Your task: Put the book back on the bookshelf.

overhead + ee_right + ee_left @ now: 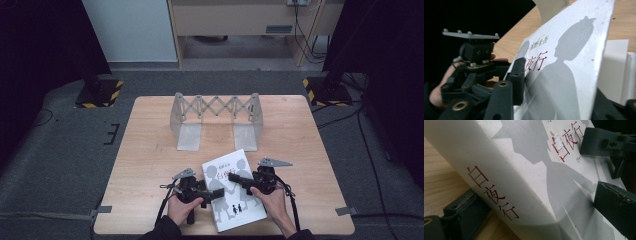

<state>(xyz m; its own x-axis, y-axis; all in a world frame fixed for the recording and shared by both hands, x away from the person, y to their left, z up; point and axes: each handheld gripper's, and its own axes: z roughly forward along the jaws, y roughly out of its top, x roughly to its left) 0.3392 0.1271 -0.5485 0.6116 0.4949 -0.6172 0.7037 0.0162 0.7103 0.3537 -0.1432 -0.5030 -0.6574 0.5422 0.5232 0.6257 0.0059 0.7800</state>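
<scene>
A thick white paperback book with grey silhouette figures and red lettering on its cover (233, 192) sits at six o'clock on the pale wooden table (150, 150), lifted off it on the spine side. The left gripper (212, 194) clamps its spine edge; the right gripper (243, 182) clamps the opposite edge. A grey metal expanding book rack (216, 120) stands at twelve o'clock, empty. Likely step: carrying the book there; next calls for standing it upright between the rack's ends
</scene>
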